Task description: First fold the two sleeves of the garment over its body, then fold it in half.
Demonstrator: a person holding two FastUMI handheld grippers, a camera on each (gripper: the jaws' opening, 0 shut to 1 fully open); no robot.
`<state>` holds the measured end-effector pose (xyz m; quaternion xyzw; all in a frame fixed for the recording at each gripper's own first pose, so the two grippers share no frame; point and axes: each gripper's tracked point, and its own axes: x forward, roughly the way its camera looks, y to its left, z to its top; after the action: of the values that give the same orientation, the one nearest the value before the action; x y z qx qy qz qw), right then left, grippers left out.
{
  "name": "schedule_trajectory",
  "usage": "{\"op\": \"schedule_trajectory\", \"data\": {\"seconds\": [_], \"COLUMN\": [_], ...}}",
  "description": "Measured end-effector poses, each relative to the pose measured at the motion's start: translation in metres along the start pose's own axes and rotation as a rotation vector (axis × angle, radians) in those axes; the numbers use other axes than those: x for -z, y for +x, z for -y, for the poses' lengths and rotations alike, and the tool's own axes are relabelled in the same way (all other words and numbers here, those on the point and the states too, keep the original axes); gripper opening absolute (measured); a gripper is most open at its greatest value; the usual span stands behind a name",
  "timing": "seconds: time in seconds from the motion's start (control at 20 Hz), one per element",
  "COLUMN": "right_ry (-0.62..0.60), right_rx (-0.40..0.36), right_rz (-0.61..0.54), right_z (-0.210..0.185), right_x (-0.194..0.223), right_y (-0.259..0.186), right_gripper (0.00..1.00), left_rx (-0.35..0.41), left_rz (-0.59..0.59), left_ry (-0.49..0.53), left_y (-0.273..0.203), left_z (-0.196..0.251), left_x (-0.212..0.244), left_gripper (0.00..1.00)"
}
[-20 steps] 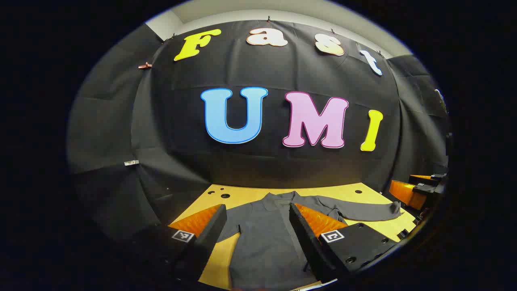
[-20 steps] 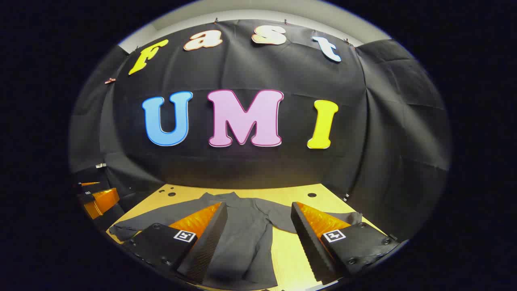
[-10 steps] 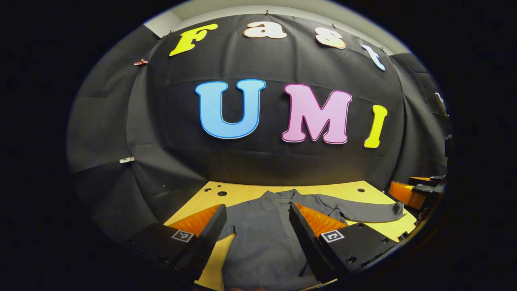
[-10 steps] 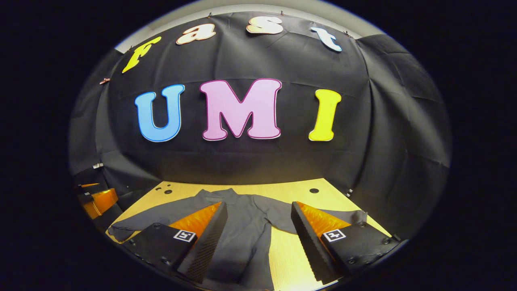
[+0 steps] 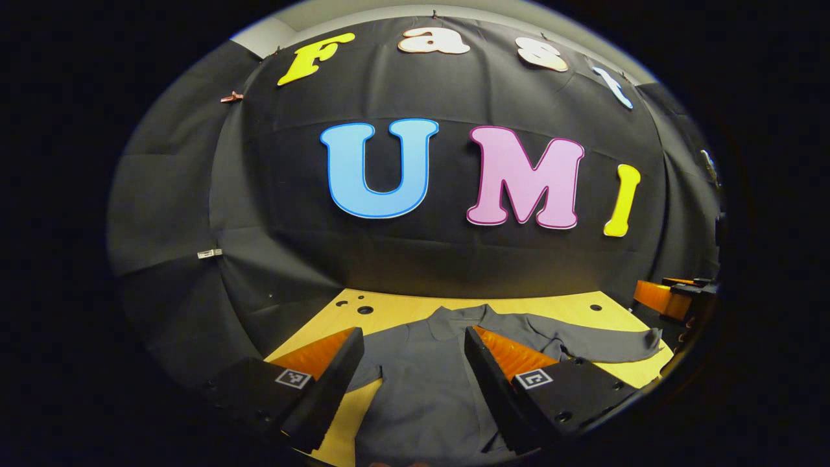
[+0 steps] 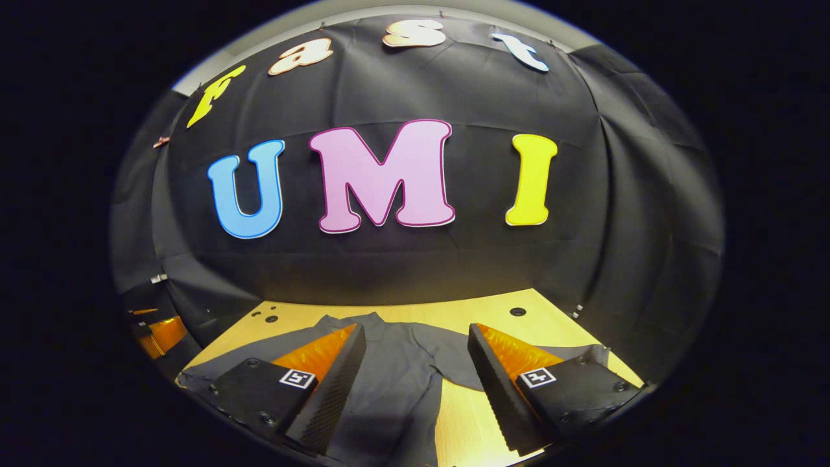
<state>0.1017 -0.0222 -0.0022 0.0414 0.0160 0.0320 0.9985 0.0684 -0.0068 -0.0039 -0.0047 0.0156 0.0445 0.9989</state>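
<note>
On yellow table [image 5: 389, 310], left gripper view: grey garment [image 5: 421, 383] lies flat, collar far, one sleeve [image 5: 603, 347] out toward table edge; left gripper [image 5: 412, 370] above it, jaws wide apart, nothing held. Right gripper view: right gripper [image 6: 416, 370] jaws apart over garment's side; table now lower in frame vs 1 s ago. Ribbed orange/black fingers [image 6: 324, 353].

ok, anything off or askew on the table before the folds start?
Nothing stands out. The grey garment lies flat on the wooden table, collar toward the wall, both sleeves still spread out sideways. The left gripper and right gripper are open above it, holding nothing.
</note>
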Motion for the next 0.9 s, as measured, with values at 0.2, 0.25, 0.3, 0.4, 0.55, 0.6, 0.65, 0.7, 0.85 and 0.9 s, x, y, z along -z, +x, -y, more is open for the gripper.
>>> {"op": "schedule_trajectory", "data": {"seconds": [0.2,0.25,0.3,0.4,0.55,0.6,0.65,0.7,0.85,0.9], "right_ry": [0.004,0.0,-0.006,-0.022,-0.016,-0.005,0.008,0.021,0.045,0.051], "right_rx": [0.054,0.071,0.094,0.147,0.224,0.251,0.278,0.305,0.379,0.4], "right_rz": [-0.052,-0.069,-0.087,-0.129,-0.174,-0.186,-0.198,-0.207,-0.235,-0.248], "right_z": [0.032,0.042,0.052,0.077,0.116,0.127,0.14,0.153,0.191,0.202], "right_x": [0.019,0.024,0.028,0.038,0.05,0.053,0.056,0.059,0.068,0.072], "right_y": [0.025,0.031,0.035,0.043,0.05,0.051,0.054,0.057,0.061,0.062], "right_gripper": [0.98,0.98,0.98,0.98,0.98,0.98,0.98,0.98,0.98,0.98], "left_rx": [-0.018,-0.022,-0.024,-0.028,-0.032,-0.033,-0.035,-0.034,-0.033,-0.033], "left_rz": [-0.006,-0.015,-0.023,-0.034,-0.052,-0.058,-0.063,-0.064,-0.076,-0.079], "left_ry": [-0.007,-0.005,-0.004,-0.001,0.004,0.005,0.006,0.006,0.014,0.02], "left_y": [0.011,0.013,0.014,0.016,0.022,0.024,0.026,0.028,0.035,0.037], "left_z": [0.005,0.005,0.007,0.009,0.013,0.014,0.015,0.016,0.019,0.019], "left_x": [0.008,0.011,0.015,0.018,0.023,0.025,0.025,0.026,0.028,0.028], "left_gripper": [0.98,0.98,0.98,0.98,0.98,0.98,0.98,0.98,0.98,0.98]}}
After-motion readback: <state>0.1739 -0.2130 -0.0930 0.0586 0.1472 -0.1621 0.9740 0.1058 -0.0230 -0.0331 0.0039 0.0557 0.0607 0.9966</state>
